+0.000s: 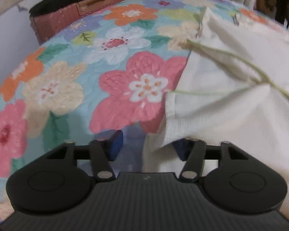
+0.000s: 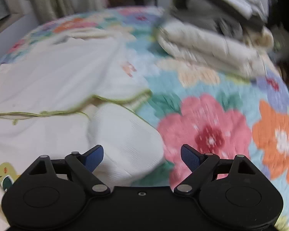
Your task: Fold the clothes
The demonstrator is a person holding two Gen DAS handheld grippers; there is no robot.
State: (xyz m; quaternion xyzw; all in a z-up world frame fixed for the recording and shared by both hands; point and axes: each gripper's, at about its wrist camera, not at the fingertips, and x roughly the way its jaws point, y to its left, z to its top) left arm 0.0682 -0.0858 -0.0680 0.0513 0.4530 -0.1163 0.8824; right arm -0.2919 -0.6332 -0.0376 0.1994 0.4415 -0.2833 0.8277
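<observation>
You have soft, even indoor light with faint shadows; fisheye bending curves the edges, and motion blur smears your right view heavily.

Left hand-held gripper [image 1: 147, 146], right hand-held gripper [image 2: 142, 156]: black ribbed bodies, blue finger pads (silver pivot screws).

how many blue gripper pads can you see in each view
4 in all. Left wrist view: one pad left of the white garment, one partly under its edge. Right wrist view: one pad over the garment, one over the floral bedspread.
</observation>
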